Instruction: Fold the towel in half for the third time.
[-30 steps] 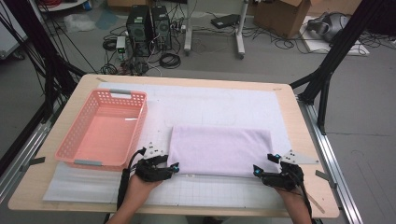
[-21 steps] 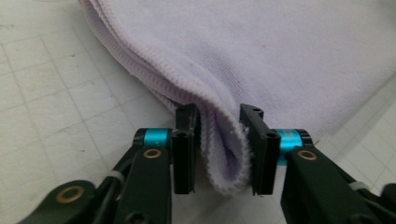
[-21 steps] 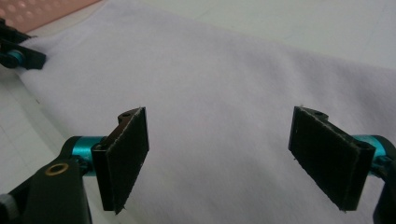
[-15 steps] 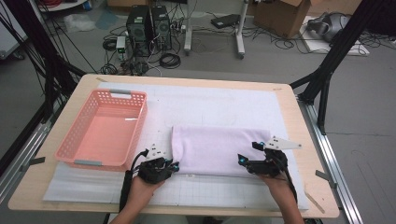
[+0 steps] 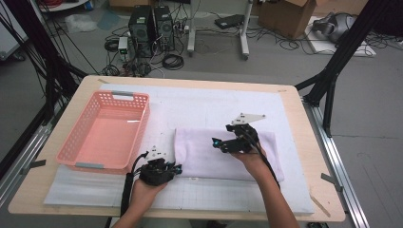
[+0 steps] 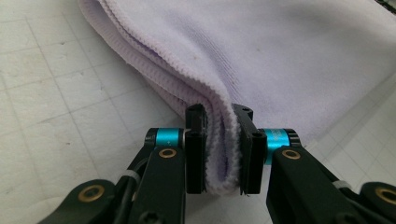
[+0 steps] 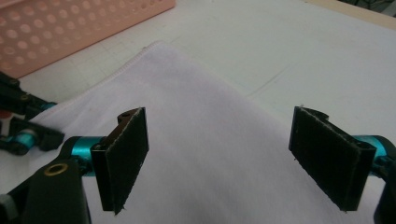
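Observation:
A folded lavender towel [image 5: 204,154] lies flat on the white mat [image 5: 214,104]. My left gripper [image 5: 177,168] is at the towel's near left corner. In the left gripper view its jaws have just been closing, and the left gripper [image 6: 223,149] now pinches the folded edge of the towel [image 6: 280,56] between its pads. My right gripper [image 5: 216,142] hovers over the middle of the towel, pointing left. Seen close, the right gripper [image 7: 233,158] stands wide open above the towel [image 7: 196,121], nothing between its pads. The left gripper [image 7: 28,135] shows beyond it.
A pink plastic basket [image 5: 112,94] stands on the mat to the left of the towel; its wall [image 7: 70,23] is in the right gripper view too. The wooden table's right edge [image 5: 304,142] lies past the mat.
My right hand left the towel's near right corner and travelled left and slightly up, to above the towel's middle. The left hand stayed at the near left corner.

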{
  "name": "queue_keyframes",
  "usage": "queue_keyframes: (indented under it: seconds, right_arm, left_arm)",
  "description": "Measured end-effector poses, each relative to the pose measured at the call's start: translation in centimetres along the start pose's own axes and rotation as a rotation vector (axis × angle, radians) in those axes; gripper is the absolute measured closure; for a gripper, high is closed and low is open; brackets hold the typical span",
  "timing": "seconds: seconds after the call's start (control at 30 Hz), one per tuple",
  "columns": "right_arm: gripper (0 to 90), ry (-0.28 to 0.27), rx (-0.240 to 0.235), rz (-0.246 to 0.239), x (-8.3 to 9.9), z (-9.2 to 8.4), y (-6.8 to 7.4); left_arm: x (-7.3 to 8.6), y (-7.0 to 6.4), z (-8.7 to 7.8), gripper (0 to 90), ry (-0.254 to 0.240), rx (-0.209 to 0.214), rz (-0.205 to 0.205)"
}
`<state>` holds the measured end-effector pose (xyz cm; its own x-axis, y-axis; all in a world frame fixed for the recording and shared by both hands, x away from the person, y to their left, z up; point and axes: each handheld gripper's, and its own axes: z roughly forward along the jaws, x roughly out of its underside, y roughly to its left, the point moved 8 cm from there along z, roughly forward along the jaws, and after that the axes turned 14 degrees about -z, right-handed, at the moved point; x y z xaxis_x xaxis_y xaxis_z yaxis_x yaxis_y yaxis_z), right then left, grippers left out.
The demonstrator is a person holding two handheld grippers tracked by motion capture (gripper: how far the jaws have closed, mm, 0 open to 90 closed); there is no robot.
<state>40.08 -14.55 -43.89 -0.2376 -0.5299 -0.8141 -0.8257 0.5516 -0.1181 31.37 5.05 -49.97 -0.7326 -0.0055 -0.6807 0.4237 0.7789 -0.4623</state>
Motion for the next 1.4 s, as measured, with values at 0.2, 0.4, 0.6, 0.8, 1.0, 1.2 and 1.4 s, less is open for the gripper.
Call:
queue_keyframes:
  seconds: [0.2, 0.4, 0.6, 0.8, 1.0, 1.2, 1.4]
  right_arm:
    - [23.9, 0.072, -0.031, -0.016, -1.2, 3.5, -0.5]
    - [26.3, 0.15, -0.061, -0.057, -2.0, 6.5, -0.4]
    - [30.8, 0.21, -0.103, -0.095, -2.8, 9.8, 0.4]
    - [39.1, 0.274, -0.158, -0.155, -2.8, 12.7, 2.1]
    - [55.8, 0.271, -0.195, -0.155, -2.7, 12.8, 2.3]
    - [78.4, 0.279, -0.202, -0.204, -3.0, 12.5, 2.9]
    - [79.3, 0.184, -0.2, -0.178, -3.9, 11.4, 3.1]
  left_arm:
    - [0.0, 0.0, 0.0, 76.2, 0.001, 0.004, -0.007]
    - [0.0, 0.1, 0.0, 76.2, 0.002, 0.009, -0.011]
    - [0.0, 0.1, -0.1, 76.2, 0.001, 0.01, -0.015]
    - [0.0, 0.2, -0.2, 76.4, 0.003, 0.014, -0.022]
    - [0.0, 0.2, -0.2, 76.9, 0.003, 0.014, -0.027]
    - [0.0, 0.3, -0.4, 78.5, 0.004, 0.016, -0.022]
    - [-0.5, -0.2, -1.6, 79.3, -0.023, 0.034, -0.012]
